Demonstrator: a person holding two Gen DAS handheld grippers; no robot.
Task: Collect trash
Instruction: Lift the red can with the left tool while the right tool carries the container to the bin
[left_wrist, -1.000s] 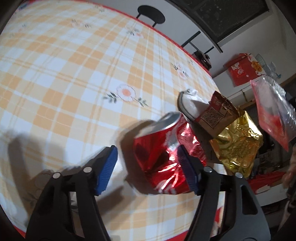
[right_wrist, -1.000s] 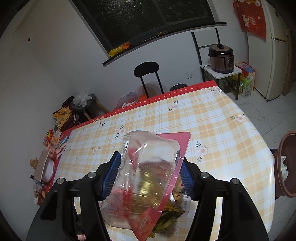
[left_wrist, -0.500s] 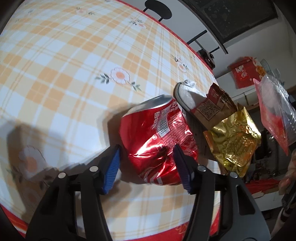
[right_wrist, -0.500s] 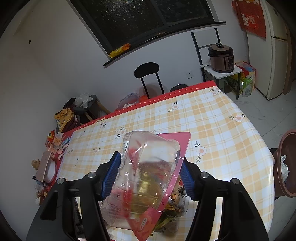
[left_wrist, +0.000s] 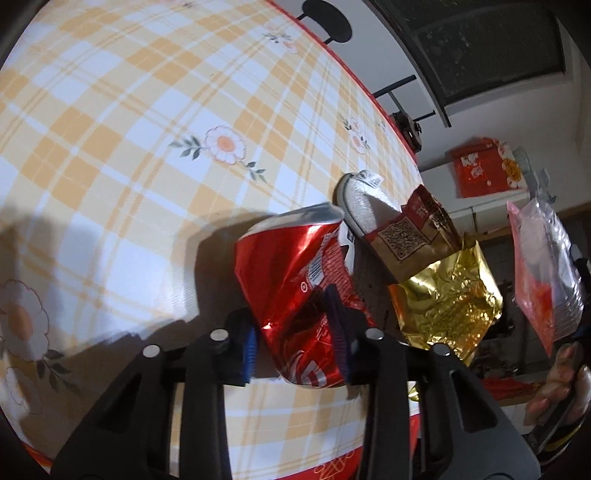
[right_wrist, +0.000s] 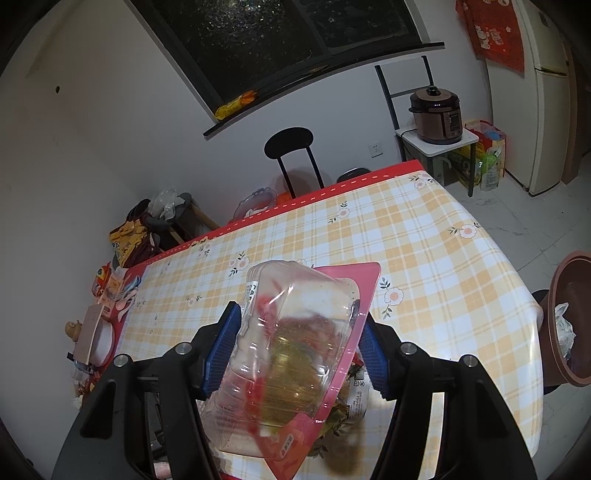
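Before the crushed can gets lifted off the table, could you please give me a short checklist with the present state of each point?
1. Left gripper jaws, which have just been closing, pinch the crushed red can: ok.
2. Can clear of the brown packet and gold foil wrapper: cannot tell.
3. Right gripper clamps the clear plastic package: ok.
4. Brown bin is open, beside the table: ok.
5. Wrappers left on the table to collect: not ok.
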